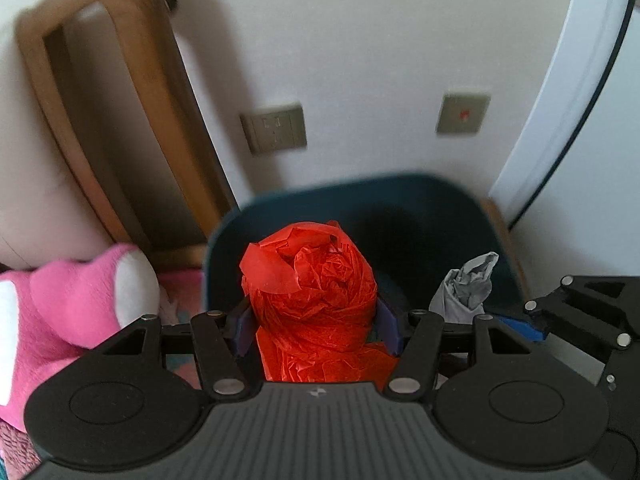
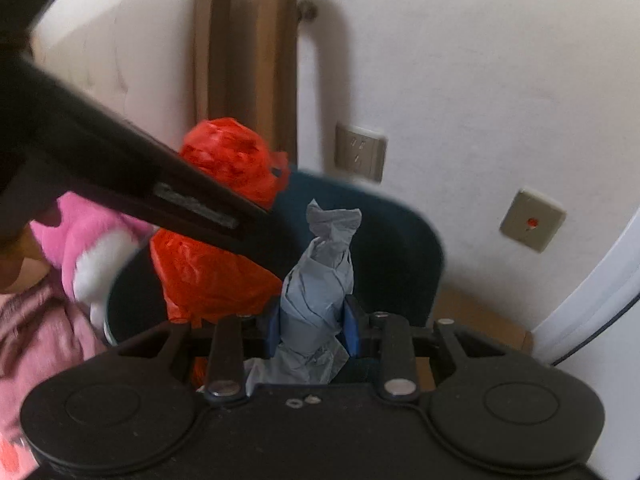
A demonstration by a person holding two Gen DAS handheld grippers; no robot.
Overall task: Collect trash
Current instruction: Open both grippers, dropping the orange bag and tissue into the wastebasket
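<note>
l gripper (image 1: pixel 310 326) jaws mid-wide round red wad (image 1: pixel 310 280), r gripper (image 2: pixel 312 322) narrow round grey wad (image 2: pixel 318 280)

Red wad (image 1: pixel 310 292), grey wad (image 2: pixel 316 292), dark-teal bin (image 1: pixel 440 216)

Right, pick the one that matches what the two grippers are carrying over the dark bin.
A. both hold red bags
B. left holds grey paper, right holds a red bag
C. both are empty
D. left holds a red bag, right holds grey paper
D: the left gripper has its fingers clamped on the crumpled red bag, and the right gripper grips the twisted grey paper, both in front of the dark bin.
</note>
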